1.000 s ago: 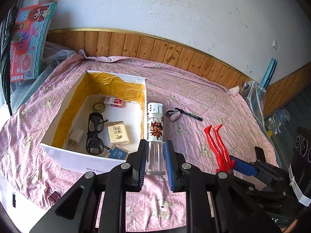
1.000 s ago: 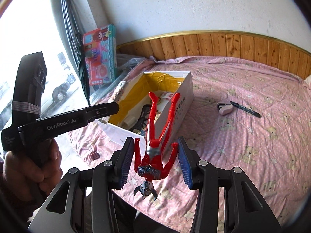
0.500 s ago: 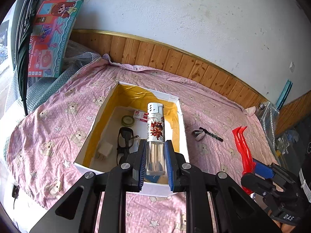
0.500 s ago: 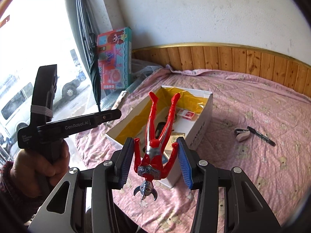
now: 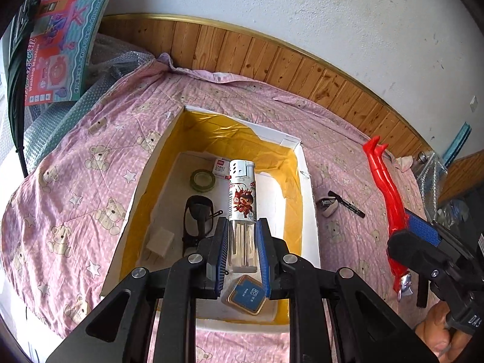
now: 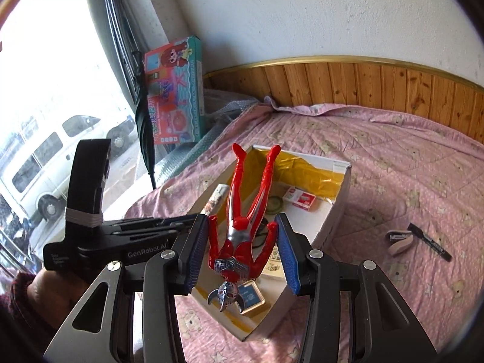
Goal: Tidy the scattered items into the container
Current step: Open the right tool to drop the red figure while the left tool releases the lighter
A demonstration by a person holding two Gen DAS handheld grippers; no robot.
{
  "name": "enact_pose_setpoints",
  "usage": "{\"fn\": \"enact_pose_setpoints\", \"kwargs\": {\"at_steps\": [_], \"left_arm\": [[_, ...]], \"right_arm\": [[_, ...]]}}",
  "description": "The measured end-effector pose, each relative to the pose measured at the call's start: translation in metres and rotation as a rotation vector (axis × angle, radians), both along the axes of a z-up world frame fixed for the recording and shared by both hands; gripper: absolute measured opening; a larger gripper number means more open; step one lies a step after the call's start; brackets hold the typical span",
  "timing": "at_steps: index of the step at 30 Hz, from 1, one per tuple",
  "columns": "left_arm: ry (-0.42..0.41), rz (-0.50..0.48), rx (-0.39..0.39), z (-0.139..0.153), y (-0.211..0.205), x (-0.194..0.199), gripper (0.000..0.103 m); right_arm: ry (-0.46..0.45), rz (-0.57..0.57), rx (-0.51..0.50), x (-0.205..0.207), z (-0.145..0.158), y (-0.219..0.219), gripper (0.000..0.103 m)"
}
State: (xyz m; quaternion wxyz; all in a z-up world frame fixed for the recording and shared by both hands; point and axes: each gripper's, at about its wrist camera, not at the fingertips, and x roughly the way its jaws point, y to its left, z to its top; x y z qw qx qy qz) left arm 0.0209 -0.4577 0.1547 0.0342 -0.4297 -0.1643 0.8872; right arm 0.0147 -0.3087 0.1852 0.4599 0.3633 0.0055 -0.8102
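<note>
Left fingers [image 5: 221, 249] clamped on lighter [image 5: 242, 195], long axis forward, hanging over box [image 5: 310, 211], nearer drop. Right fingers [image 6: 286, 251] pinching red figure [image 6: 245, 217], above box near corner.

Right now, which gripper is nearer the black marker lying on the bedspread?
Right. The right gripper, holding the red figure, hangs between box and marker; the left gripper is over the box.

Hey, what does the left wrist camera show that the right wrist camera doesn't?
Only the left wrist view shows the white charger plug in the box and the right gripper from outside. Only the right wrist view shows the window with the van and the toy's silver head. Both show the box, lighter, red figure, glasses, stapler and marker.
</note>
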Motion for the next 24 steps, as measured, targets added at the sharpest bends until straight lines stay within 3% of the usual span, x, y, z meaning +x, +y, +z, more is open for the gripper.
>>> {"fn": "enact_pose_setpoints", "kwargs": {"at_steps": [7,12,17,24], "left_arm": [[-0.129,0.005,0.153,-0.035,0.009,-0.038,0.019],[-0.19,0.038,0.245,-0.052,0.021,-0.052,0.02],[-0.2,0.109,0.249,-0.062,0.018,-0.066,0.02],[-0.218,0.176,0.268,-0.075,0.004,-0.092,0.02]], "right_arm": [[-0.137,-0.006,0.027,-0.072,-0.021,-0.034,0.047],[-0.147,0.001,0.129,-0.104,-0.041,-0.056,0.047],[-0.108,0.007,0.228,-0.118,-0.056,-0.07,0.047],[-0.115,-0.008,0.27,-0.132,-0.075,-0.074,0.049]]}}
